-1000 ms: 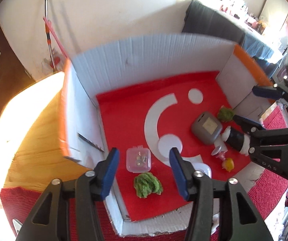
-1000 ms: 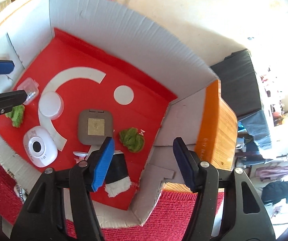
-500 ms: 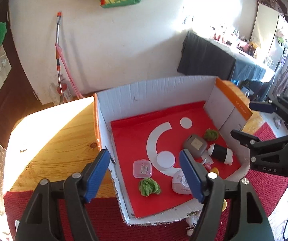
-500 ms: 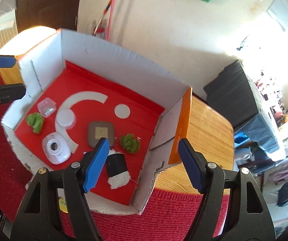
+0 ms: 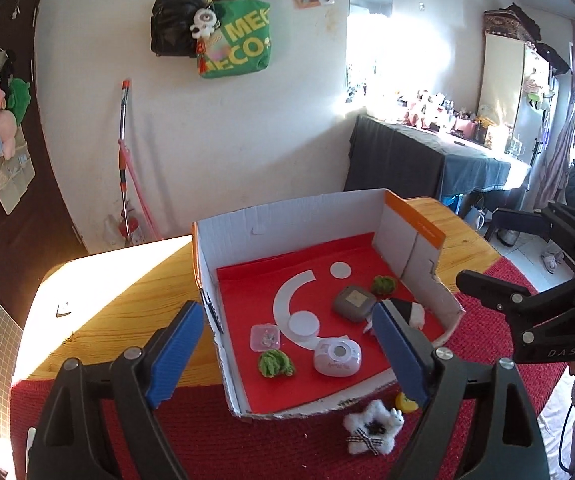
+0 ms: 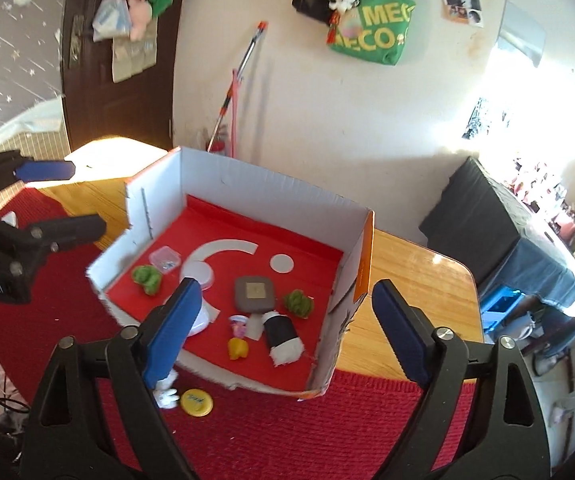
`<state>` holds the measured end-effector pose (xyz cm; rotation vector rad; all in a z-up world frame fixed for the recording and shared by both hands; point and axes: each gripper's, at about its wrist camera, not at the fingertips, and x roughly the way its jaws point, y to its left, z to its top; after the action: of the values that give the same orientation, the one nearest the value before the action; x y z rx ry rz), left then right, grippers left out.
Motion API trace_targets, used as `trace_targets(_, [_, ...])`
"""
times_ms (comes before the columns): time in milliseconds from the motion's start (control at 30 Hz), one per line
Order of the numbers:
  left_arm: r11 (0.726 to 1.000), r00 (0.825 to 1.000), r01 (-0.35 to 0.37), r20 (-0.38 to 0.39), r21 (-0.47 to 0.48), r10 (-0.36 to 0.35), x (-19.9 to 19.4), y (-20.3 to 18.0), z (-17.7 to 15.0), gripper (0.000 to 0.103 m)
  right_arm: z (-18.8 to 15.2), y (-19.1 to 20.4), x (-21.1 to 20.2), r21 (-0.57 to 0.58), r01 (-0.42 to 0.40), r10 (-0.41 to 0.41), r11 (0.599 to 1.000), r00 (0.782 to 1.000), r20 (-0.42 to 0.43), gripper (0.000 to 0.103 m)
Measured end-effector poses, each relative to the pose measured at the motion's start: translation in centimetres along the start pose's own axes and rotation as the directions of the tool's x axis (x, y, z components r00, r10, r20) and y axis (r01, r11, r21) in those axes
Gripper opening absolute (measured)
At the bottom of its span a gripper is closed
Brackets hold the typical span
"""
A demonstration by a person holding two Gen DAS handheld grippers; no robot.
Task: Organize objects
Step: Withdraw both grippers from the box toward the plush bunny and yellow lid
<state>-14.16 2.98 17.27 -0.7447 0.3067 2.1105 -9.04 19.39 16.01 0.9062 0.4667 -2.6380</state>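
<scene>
Nearest, on the red mat (image 5: 287, 448), outside the cardboard box (image 5: 295, 216): a white fluffy star toy (image 5: 371, 426) and a yellow disc (image 6: 196, 402). Probably light both; the star soft, best pinched across its middle, the disc flat and likely slippery, best taken by its rim. Above them, left gripper (image 5: 287, 354) and right gripper (image 6: 283, 332) spread wide, holding nothing. Farther in, on the box's red floor: green tufts, grey case (image 5: 353, 303), clear little box (image 5: 265, 337).
</scene>
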Motion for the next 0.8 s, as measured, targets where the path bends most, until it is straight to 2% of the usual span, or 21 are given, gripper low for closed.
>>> trace_targets(267, [1.000,0.999,-0.007,0.048,-0.006,0.007,-2.4,-1.7,-3.0,0.097,-2.4,1.3,-2.7,0.066,-0.008,0.004,0.998,0.998,0.070,0.092])
trace_targets(400, [0.999,0.999,-0.004,0.037,-0.044,0.005,-2.4,-2.2,-5.3,0.098,-4.1,2.0,-3.2,0.073,0.008,-0.015,0.997,0.996,0.089,0.094])
trace_targets(533, [0.998,0.999,-0.036,0.026,-0.056,0.037,-1.7,-2.9,-7.9,0.098,-6.1,3.5,-3.3,0.089,0.009,-0.017,0.996,0.996,0.089,0.095])
trace_targets(667, [0.997,0.999,-0.041,-0.008,-0.070,0.041,-0.2,-3.5,-10.5,0.098,-8.5,4.1,-2.3,0.146,-0.023,0.014,0.989,0.998,0.063,0.095])
trace_targets(800, [0.996,0.997,-0.005,-0.083,-0.086,-0.003,1.6,-4.0,-12.8,0.098,-10.5,3.9,-0.4,0.212,-0.048,0.047,0.976,0.999,0.010,0.095])
